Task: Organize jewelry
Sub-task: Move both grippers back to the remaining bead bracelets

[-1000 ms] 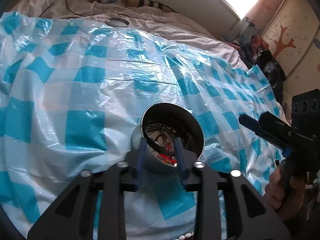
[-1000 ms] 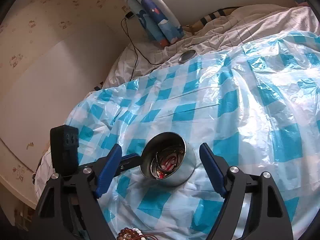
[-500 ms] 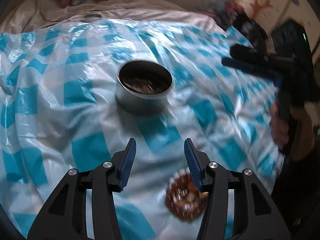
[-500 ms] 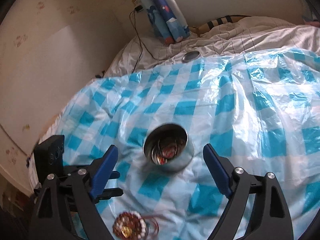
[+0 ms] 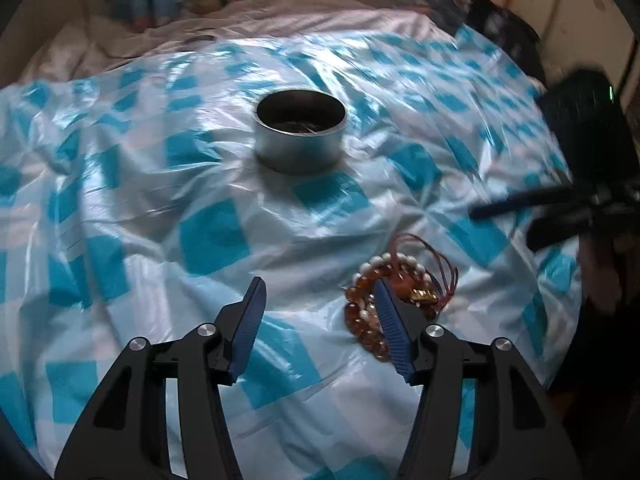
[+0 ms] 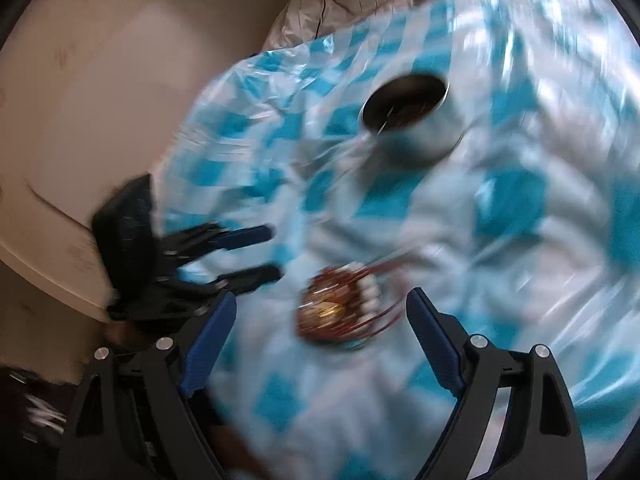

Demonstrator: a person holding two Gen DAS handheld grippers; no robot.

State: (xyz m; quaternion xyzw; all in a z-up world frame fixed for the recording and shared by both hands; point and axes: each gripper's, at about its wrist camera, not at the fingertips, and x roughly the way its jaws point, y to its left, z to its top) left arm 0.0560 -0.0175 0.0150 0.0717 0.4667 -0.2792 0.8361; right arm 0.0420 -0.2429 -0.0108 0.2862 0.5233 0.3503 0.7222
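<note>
A round metal tin point(image 5: 300, 136) with jewelry inside stands on a blue-and-white checked plastic sheet point(image 5: 160, 184); it also shows in the right wrist view point(image 6: 412, 116). A pile of brown and white bead bracelets with red cords point(image 5: 394, 284) lies nearer me, just past my left gripper's right finger. My left gripper point(image 5: 320, 300) is open and empty, well short of the tin. My right gripper point(image 6: 320, 312) is open and empty, with the bracelet pile point(image 6: 340, 304) between its fingertips' line. The right wrist view is blurred.
The sheet covers a bed with white bedding point(image 5: 280, 12) behind it. The right gripper's body point(image 5: 580, 184) is at the right in the left wrist view; the left gripper's fingers point(image 6: 240, 236) are at the left in the right wrist view. A wall point(image 6: 100, 80) lies left.
My left gripper let go of the tin and pulled back toward me, opening. Both grippers have swung down toward the bracelet pile, which has come into view.
</note>
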